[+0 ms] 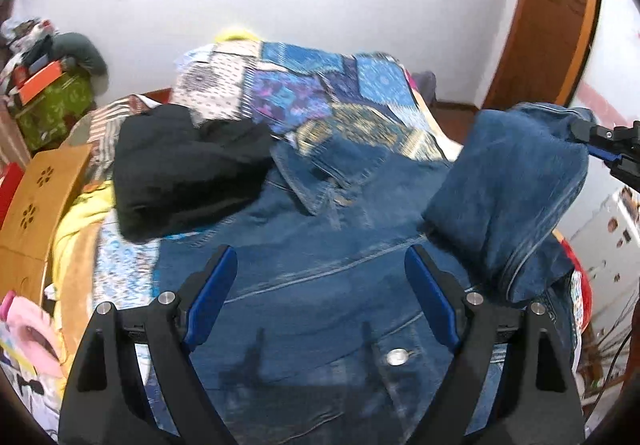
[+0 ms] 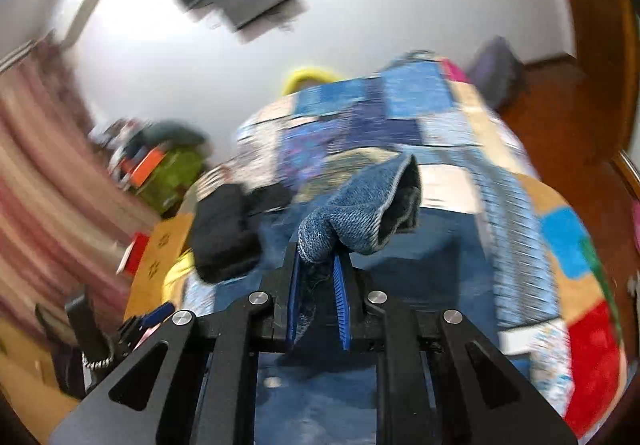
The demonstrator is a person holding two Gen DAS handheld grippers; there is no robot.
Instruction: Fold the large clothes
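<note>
Left wrist view: the denim jacket [image 1: 320, 265] lies flat on the bed [image 1: 340, 85], collar away; the right gripper [image 2: 320, 265] pinches its raised sleeve [image 1: 508, 197] rightward, while the left gripper [image 1: 320, 269] hovers spread, empty.

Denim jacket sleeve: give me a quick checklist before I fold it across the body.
1. Right tool shut on the sleeve: ok, denim sits pinched between its fingers.
2. Sleeve lifted off the jacket body: ok, it hangs raised at the right.
3. Left tool free: ok, open above the jacket, holding nothing.
4. Landing area: not ok, black garment overlaps the jacket's upper left.
5. Collar flat: cannot tell, blurred.
6. Jacket lies on the patchwork quilt: ok.
</note>
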